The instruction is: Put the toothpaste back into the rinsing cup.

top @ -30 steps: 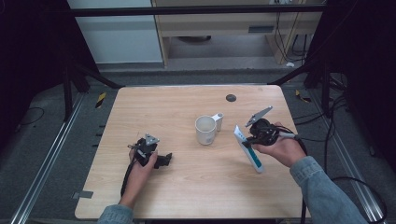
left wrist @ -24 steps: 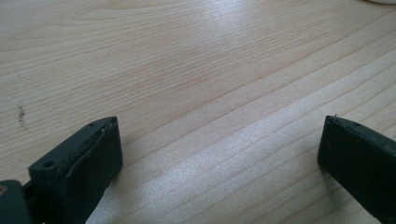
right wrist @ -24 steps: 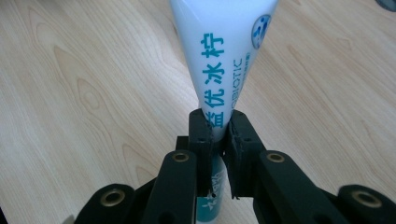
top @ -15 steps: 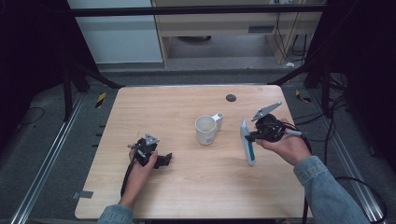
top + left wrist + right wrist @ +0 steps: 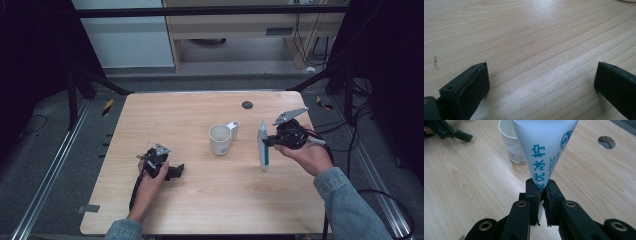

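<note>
My right gripper (image 5: 268, 142) is shut on a white toothpaste tube (image 5: 262, 147) with blue print, held nearly on end just above the wooden table (image 5: 200, 200), right of a white mug (image 5: 220, 139). In the right gripper view the two jaws pinch the tube (image 5: 544, 147) flat, and the mug (image 5: 510, 142) stands just beyond it. My left gripper (image 5: 176, 171) lies on the table at the front left, held in the person's hand. Its jaws (image 5: 541, 80) stand wide apart with bare wood between them.
A round dark hole (image 5: 247, 104) sits in the tabletop behind the mug, and also appears as the hole (image 5: 606, 142) in the right gripper view. Cables trail off the table's right side. Metal rails and dark floor surround the table.
The right gripper has swung the tube from a slant to nearly upright and shifted a little to the right. The left hand and its gripper have stayed put.
</note>
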{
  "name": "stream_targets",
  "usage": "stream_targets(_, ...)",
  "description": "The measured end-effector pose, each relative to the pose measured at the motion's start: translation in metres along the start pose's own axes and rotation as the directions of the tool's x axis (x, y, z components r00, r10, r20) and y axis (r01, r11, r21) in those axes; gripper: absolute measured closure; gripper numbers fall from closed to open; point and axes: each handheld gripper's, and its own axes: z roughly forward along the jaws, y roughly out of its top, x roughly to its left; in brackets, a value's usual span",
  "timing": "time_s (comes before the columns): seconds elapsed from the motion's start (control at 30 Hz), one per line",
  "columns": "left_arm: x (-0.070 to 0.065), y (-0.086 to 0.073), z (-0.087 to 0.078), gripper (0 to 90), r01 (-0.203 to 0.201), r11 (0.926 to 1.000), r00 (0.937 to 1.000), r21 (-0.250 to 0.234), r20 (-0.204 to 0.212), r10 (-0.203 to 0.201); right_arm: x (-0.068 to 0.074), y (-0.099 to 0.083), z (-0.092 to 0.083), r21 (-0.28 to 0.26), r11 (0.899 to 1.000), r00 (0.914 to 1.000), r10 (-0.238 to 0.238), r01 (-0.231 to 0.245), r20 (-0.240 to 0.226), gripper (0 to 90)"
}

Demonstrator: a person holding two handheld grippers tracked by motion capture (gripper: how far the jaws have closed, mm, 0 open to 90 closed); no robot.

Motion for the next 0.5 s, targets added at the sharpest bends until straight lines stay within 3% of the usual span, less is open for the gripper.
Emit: stream_targets(0.5,0.0,0.0,0.0,0.0,0.0,1.0,1.0,0.0,0.0,0.0,-0.0018,0.0012,0.0003,-0.098,0.995,0.9986,0.035,-0.031,0.039,82.4)
